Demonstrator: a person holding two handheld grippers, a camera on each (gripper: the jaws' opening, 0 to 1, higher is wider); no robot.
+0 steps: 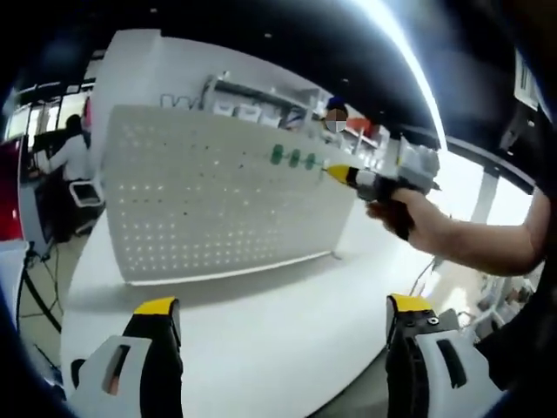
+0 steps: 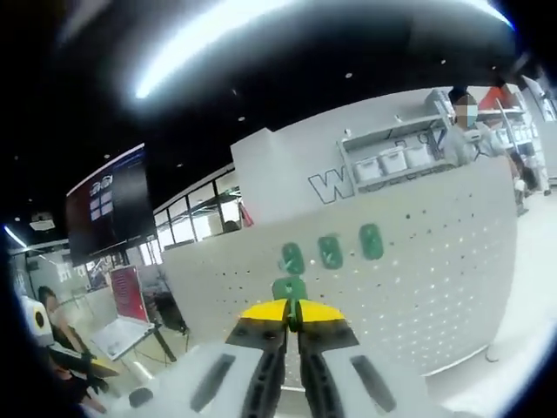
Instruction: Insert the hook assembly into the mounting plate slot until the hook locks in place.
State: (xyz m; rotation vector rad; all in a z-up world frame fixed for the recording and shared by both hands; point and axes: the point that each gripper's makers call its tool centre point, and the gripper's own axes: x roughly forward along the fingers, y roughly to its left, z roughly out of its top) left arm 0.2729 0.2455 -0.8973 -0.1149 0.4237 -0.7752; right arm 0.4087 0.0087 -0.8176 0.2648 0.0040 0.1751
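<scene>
I am clenching my right tongs (image 2: 292, 320) on a green hook (image 2: 290, 288) just before the pegboard (image 1: 218, 200), below three mounted hooks (image 2: 331, 251). I should be pushing squarely. My left tongs (image 1: 283, 318) are hanging released above the counter (image 1: 261, 331).

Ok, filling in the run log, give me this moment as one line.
right gripper: shut on green hook, at pegboard | three hooks mounted | left gripper: open, over table

— Report?
— My jaws (image 1: 283, 318) stand apart over the white table (image 1: 261, 340). The right gripper (image 1: 341, 174), hand-held, reaches the pegboard (image 1: 200, 200) beside three green hooks (image 1: 294, 158).
</scene>
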